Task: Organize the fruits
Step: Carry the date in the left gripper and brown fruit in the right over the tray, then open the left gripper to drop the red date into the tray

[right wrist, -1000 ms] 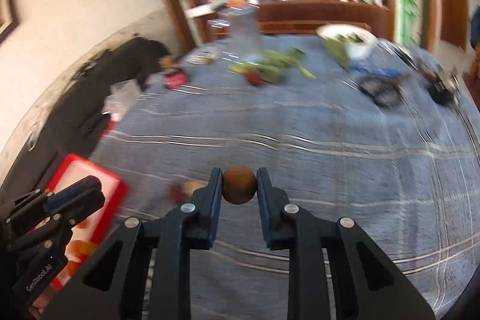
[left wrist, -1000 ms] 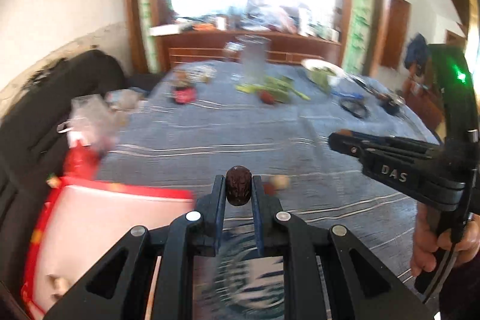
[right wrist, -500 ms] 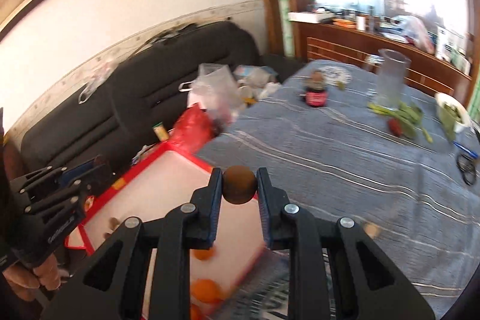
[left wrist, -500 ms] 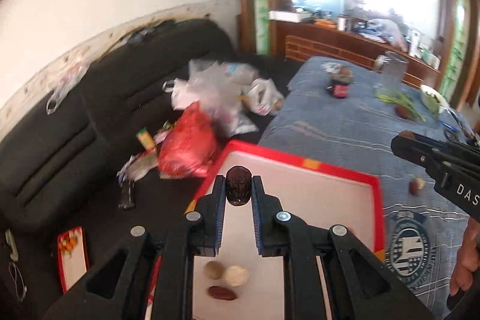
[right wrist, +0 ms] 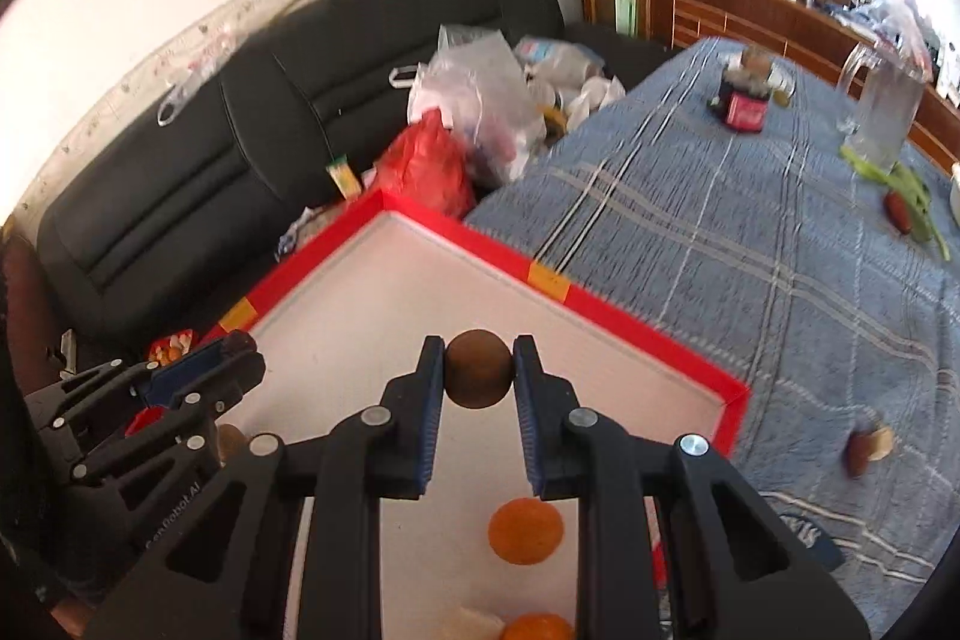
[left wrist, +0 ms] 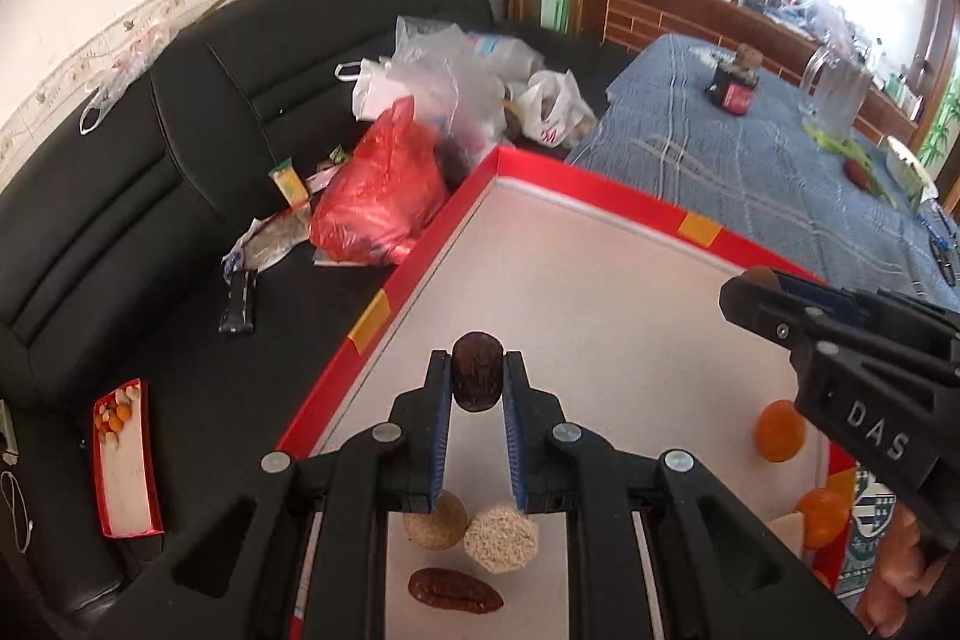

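My left gripper (left wrist: 476, 381) is shut on a dark wrinkled date-like fruit (left wrist: 476, 377), held over the white floor of the red-rimmed tray (left wrist: 420, 256). Under it lie a tan round fruit (left wrist: 434, 520), a pale rough one (left wrist: 501, 538) and a dark red date (left wrist: 455, 589). My right gripper (right wrist: 479, 370) is shut on a round brown fruit (right wrist: 479, 367) above the same red-rimmed tray (right wrist: 636, 316). Oranges (right wrist: 525, 529) lie below it; oranges (left wrist: 779, 430) also show in the left wrist view beside the right gripper (left wrist: 840, 340).
The tray sits on a blue checked tablecloth (right wrist: 780, 244) at the table's edge. A black sofa (left wrist: 180, 148) beyond holds plastic bags (left wrist: 384, 196) and a small red box (left wrist: 123, 460). A loose fruit (right wrist: 867, 451), a red jar (right wrist: 744, 109) and a glass jug (right wrist: 882, 106) stand on the cloth.
Both grippers swung from over the tablecloth to over the red tray and tilted further down, each still holding its fruit. The tray now fills the lower part of both views.
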Tool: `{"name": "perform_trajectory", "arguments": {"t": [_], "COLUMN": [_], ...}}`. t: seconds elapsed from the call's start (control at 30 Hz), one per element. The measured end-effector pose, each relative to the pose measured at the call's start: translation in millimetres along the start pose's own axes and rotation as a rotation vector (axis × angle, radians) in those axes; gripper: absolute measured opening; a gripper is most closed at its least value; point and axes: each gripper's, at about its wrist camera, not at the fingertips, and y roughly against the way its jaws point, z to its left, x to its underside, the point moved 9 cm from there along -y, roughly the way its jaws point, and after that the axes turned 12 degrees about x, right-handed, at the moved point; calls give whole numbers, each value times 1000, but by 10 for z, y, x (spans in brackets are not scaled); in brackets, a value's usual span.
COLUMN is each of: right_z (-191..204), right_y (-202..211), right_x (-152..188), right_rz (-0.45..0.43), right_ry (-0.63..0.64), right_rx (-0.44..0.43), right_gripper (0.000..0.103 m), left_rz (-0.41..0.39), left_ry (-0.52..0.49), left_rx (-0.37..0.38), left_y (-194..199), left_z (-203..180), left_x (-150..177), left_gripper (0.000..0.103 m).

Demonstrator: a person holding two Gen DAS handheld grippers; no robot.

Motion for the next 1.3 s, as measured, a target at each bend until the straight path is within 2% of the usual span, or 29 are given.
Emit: {"name": "perform_trajectory", "arguments": {"t": [0.3,0.83,0.87,0.93,0.97,1.0,1.17,1.3], "right_z": [-37,-150,-163,-174,-183,-187,-292,-485], "right_y": [-306,-480,-489,-483,-475,-460,-278,-93], "right_x": [130,224,228,231,230,233,190,186], "right_rz": [79,141,148,149,149,151,110,65], "right_ry": [-7,-42,-49,-56,-61,-65,-96,-155], "right_rx": [28,43,35,30,26,16,-23,-52], "right_gripper": [25,25,25,25,25,25,25,25], "left_rz": [29,75,77,78,73,60,-15,-48], "left_ry": [-3,-35,-29,-19,-11,-6,-12,-44], "left_rx": [-40,-97,-97,-102,-97,-97,-97,-73], "left_y": [-117,-164,-165,-149,-127,-92,126,229], "left_z": [99,100,107,126,129,127,11,-192], "left_x": [66,49,48,52,55,51,-5,-36], "left_gripper": [15,17,19,29,39,44,54,57]}}
